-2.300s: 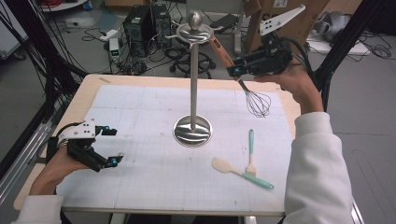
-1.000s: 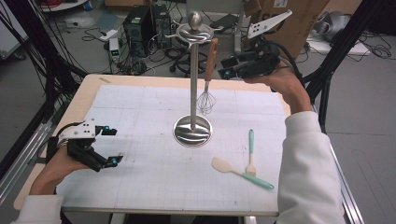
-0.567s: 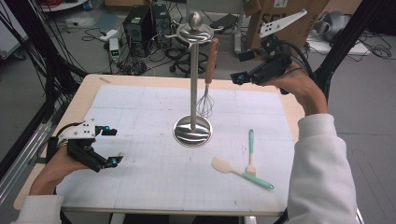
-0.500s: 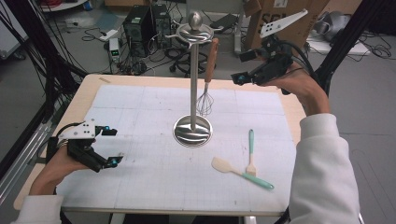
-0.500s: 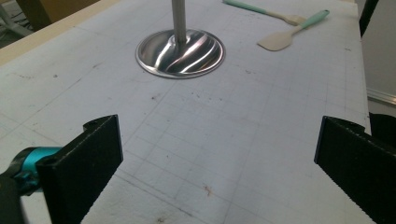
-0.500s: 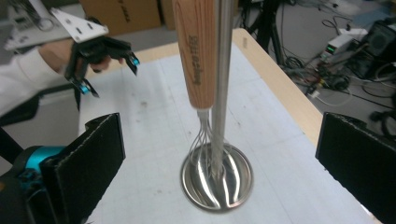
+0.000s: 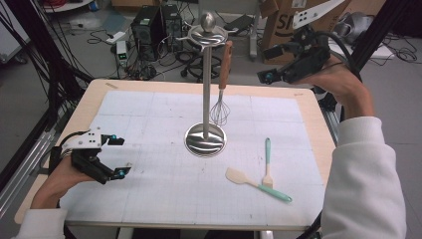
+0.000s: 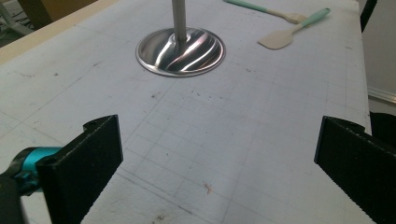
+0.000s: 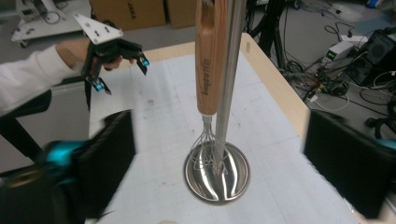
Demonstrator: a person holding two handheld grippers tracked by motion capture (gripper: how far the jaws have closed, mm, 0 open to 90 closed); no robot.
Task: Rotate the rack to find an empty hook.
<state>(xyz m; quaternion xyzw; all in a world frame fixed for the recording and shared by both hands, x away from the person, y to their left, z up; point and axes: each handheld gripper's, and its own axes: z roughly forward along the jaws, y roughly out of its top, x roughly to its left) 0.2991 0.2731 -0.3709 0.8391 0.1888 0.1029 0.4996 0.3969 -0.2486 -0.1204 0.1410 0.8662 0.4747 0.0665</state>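
Whisk (image 7: 220,107) is already hanging by its wooden handle from the top ring of the steel stand (image 7: 205,140), so that one looks done. Going near to far: the left gripper (image 7: 115,157) sits low at the near-left of the bench (image 7: 308,102), fingers (image 8: 88,161) spread wide, nothing between them. Spatula (image 7: 256,184) and the mint-handled fork (image 7: 267,162) lie touching near-right of the stand base, probably next to hang. Plenty of bare mat around both, though they're close to the bench's near edge. Right gripper (image 7: 271,74) hovers past the far-right edge, its fingers have just been opening and narrowing a bit, released and empty, clear of the whisk.
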